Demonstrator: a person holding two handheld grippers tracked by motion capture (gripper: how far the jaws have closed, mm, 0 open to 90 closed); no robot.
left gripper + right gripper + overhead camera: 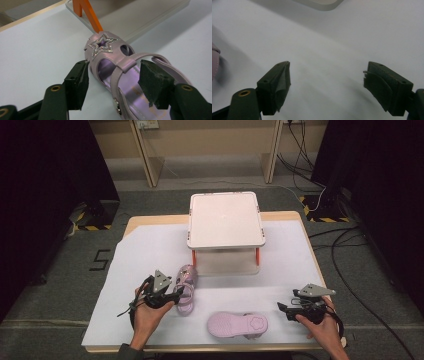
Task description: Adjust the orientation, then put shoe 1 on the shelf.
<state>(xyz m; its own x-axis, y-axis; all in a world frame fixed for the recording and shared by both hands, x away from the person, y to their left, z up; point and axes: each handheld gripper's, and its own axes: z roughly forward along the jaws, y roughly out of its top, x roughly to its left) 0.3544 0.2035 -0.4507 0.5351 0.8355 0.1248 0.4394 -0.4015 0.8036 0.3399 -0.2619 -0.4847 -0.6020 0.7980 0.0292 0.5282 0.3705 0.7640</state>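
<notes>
A lilac sandal (186, 290) with a glittery star (103, 45) on its front strap stands sole-down on the white sheet. My left gripper (178, 296) has its jaws on either side of this sandal's (125, 87) rear straps; the pads (78, 82) stand slightly off it, so the gripper (115, 80) is open. A second lilac sandal (237, 325) lies sole-up near the front edge, its edge also seen in the right gripper view (214, 62). My right gripper (283, 310) hovers to the right of that sandal, open (328, 82) with only bare sheet between its fingers.
A white two-level stand (226, 220) with orange legs (87, 12) sits at the back middle of the table, just beyond the upright sandal. The white sheet (150, 250) covers the wooden tabletop. Cables run on the floor at the right.
</notes>
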